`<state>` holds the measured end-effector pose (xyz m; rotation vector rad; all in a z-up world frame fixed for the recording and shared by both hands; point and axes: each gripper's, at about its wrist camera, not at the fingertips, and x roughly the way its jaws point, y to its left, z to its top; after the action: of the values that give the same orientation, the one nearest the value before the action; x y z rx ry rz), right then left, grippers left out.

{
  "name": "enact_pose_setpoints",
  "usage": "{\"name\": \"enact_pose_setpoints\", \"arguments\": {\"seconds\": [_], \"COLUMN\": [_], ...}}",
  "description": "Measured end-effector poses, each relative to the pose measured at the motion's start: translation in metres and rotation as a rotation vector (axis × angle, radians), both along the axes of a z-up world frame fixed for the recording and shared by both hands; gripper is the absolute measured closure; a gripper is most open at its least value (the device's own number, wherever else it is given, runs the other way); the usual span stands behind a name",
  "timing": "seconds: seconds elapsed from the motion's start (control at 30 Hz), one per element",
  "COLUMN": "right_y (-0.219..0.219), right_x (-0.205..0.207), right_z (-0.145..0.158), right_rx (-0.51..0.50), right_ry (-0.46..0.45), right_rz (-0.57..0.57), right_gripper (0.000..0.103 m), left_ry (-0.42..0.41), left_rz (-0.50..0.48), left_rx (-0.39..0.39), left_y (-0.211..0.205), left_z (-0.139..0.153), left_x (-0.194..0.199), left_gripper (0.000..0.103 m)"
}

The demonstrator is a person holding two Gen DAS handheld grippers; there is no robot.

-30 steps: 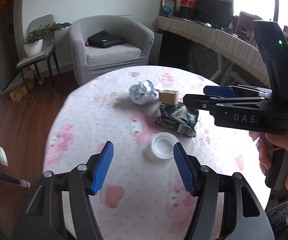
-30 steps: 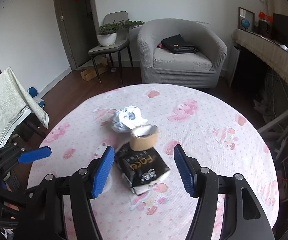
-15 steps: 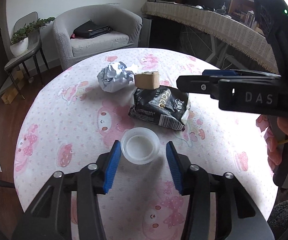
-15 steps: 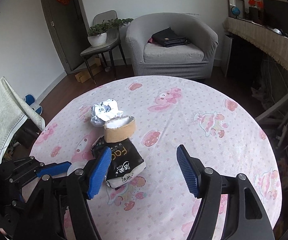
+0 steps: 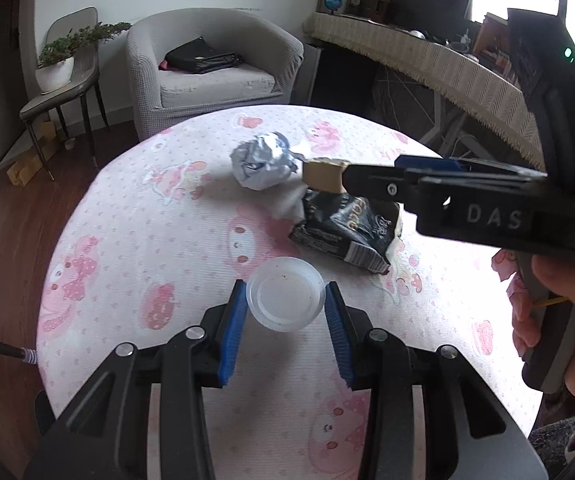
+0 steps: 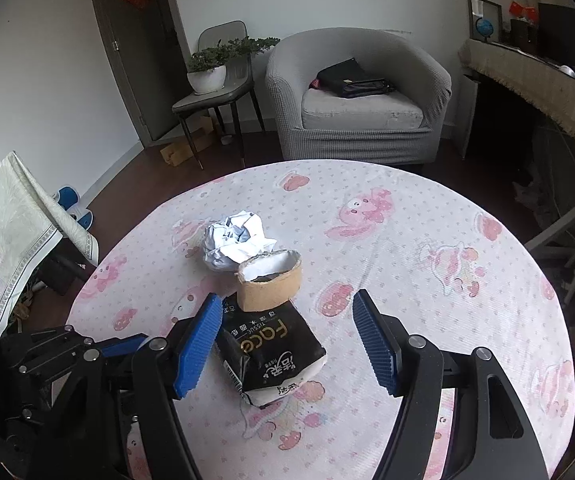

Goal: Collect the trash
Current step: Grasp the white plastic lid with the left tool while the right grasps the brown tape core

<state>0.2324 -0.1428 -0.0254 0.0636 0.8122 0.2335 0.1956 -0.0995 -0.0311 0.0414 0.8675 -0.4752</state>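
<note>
My left gripper [image 5: 285, 300] is shut on a round translucent plastic lid [image 5: 285, 298] on the round pink-patterned table [image 5: 167, 248]; both blue pads touch its rim. Beyond it lie a black tissue packet [image 5: 343, 228], a brown cardboard roll [image 5: 323, 176] and a crumpled paper ball [image 5: 263, 160]. My right gripper [image 6: 287, 336] is open, its fingers either side of the black tissue packet [image 6: 271, 356], just above it. The cardboard roll [image 6: 269, 280] and paper ball [image 6: 237, 244] sit right behind. The right gripper also shows from the side in the left wrist view [image 5: 371, 184].
A grey armchair [image 6: 359, 100] with a black bag stands beyond the table. A chair with a potted plant [image 6: 207, 68] is to its left. A long cloth-covered sideboard [image 5: 427, 64] runs along the right. A draped chair [image 6: 11, 208] stands at the table's left.
My left gripper moved forward and closed its pads onto the lid. My right gripper dropped nearer the black packet and stayed open.
</note>
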Motion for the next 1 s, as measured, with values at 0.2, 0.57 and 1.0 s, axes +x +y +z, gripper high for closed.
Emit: {"name": "enact_pose_setpoints", "arguments": {"seconds": [0.2, 0.57, 1.0], "right_y": [0.001, 0.014, 0.021], "right_x": [0.012, 0.028, 0.028], "right_z": [-0.011, -0.014, 0.008], "right_rx": [-0.012, 0.023, 0.016], "right_ry": [0.019, 0.037, 0.016], "right_rz": [-0.005, -0.01, -0.055], "right_gripper": [0.037, 0.048, 0.064], "left_ry": [-0.001, -0.018, -0.026], "left_rz": [0.033, 0.073, 0.154], "left_rx": [-0.006, 0.016, 0.017], "left_y": [0.018, 0.055, 0.106], "left_z": [0.006, 0.017, 0.025], "left_x": [-0.004, -0.016, -0.025], "left_gripper": [0.061, 0.061, 0.061]}}
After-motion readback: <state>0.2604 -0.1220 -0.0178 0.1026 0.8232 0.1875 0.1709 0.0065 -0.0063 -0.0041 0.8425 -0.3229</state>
